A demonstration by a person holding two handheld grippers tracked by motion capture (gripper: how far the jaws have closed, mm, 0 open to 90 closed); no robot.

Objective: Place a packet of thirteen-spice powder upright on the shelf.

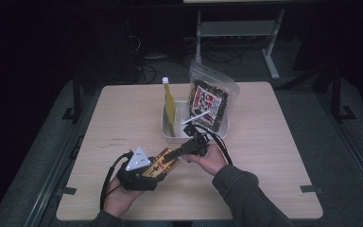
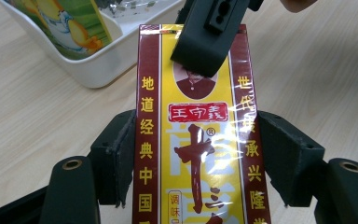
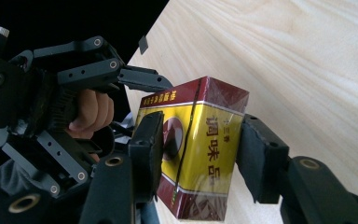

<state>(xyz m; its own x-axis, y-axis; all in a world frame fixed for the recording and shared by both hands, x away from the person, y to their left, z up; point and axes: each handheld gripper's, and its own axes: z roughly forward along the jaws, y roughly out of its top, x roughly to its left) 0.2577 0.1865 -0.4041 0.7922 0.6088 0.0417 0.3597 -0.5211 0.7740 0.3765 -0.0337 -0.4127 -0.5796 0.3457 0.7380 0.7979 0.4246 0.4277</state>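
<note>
Red-and-yellow seasoning box (image 1: 162, 164) sits near the table's (image 1: 274, 142) front edge, left of centre, clamped across its long sides by the left gripper (image 2: 193, 163), pads pressed flat to both sides. Right gripper (image 3: 198, 154) straddles the box's far end, which points toward the white tray (image 1: 170, 135) at mid-table; one pad lies on the printed face, the other stands just beside the opposite face with a sliver of gap, so no grip on that side
</note>
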